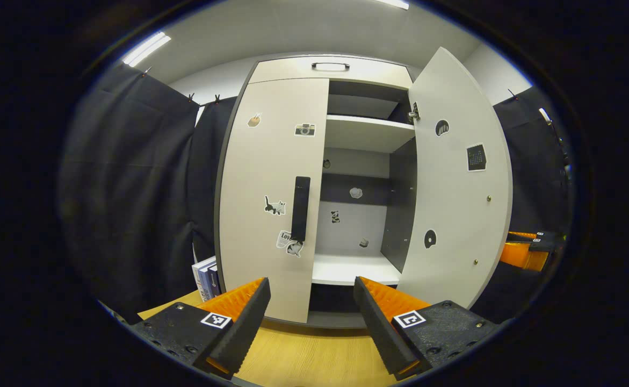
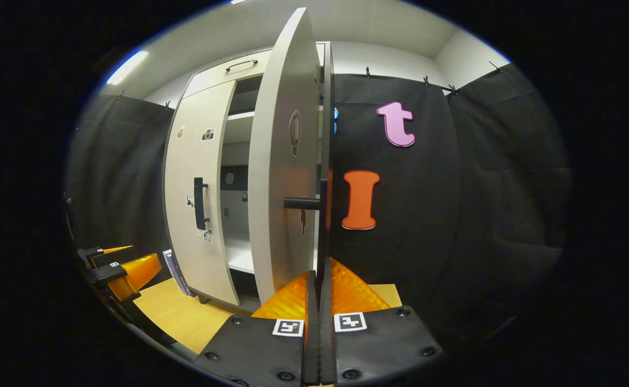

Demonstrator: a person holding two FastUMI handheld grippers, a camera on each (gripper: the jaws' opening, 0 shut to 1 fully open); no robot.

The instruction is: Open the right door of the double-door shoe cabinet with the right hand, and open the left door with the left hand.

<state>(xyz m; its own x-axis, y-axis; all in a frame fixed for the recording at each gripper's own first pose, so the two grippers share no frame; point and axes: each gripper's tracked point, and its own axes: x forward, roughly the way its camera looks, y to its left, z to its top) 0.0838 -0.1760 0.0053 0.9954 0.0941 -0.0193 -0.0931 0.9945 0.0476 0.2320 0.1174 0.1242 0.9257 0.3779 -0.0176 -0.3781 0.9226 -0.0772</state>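
The shoe cabinet's left door [image 1: 271,177] is closed, its black vertical handle [image 1: 300,208] near the inner edge. My left gripper [image 1: 311,282] is open, low in front of this door and apart from the handle. The right door [image 1: 456,183] is swung wide open, baring white shelves [image 1: 365,133]. In the right gripper view that door [image 2: 282,177] stands edge-on, and my right gripper [image 2: 320,271] is shut on its black handle [image 2: 323,226]. The right gripper [image 1: 529,250] also shows past the open door's edge. The left gripper [image 2: 126,269] appears low at the left.
The cabinet stands on a wooden table [image 1: 303,357]. Some books [image 1: 207,277] lean beside its left side. A top drawer with a black handle [image 1: 330,66] sits above the doors. Black cloth walls [image 1: 131,188] close in both sides.
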